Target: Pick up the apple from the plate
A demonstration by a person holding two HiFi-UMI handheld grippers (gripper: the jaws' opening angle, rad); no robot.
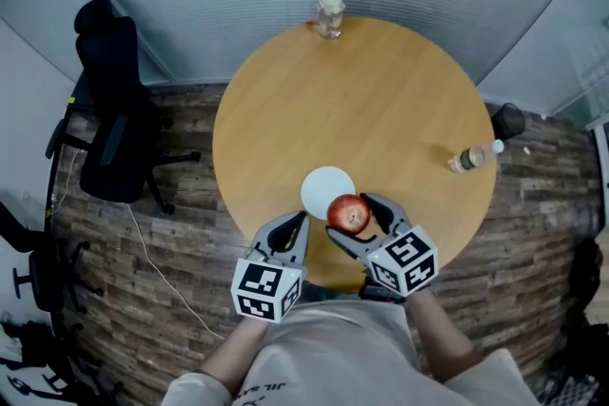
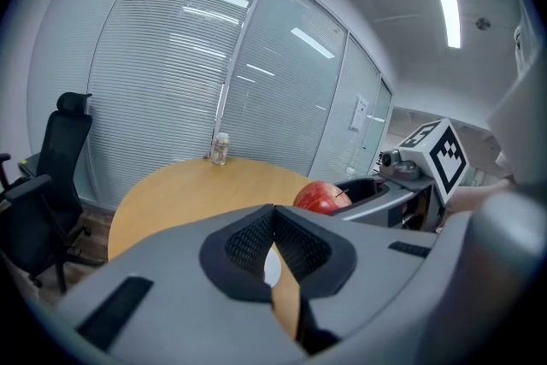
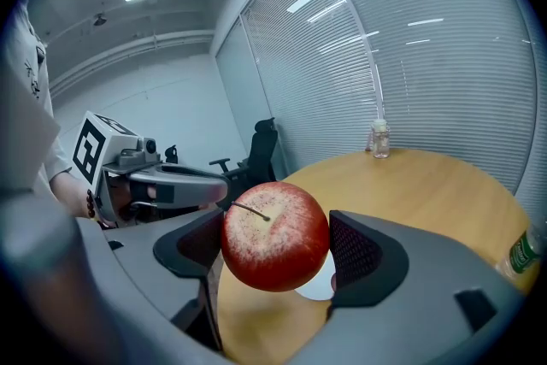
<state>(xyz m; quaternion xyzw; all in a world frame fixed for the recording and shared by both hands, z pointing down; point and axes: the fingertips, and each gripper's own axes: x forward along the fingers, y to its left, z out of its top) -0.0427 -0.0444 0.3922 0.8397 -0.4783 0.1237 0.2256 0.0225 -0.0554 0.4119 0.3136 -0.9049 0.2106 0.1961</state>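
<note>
A red apple [image 1: 349, 213] hangs just above the near edge of the round wooden table [image 1: 381, 109], held between the two pads of my right gripper [image 1: 356, 215]. From the right gripper view the apple [image 3: 275, 236] fills the jaws, stem up, lifted off the white plate [image 3: 318, 285] below it. The plate [image 1: 327, 191] lies flat and bare near the table's front edge, left of the apple. My left gripper [image 1: 296, 228] hovers beside the plate, shut with nothing in it. In the left gripper view its pads [image 2: 275, 245] meet, and the apple [image 2: 320, 197] shows to the right.
A small glass jar [image 1: 330, 15] stands at the table's far edge. A plastic bottle [image 1: 473, 156] lies at the right rim. A black office chair [image 1: 112, 114] stands on the floor to the left. Blinds line the wall behind.
</note>
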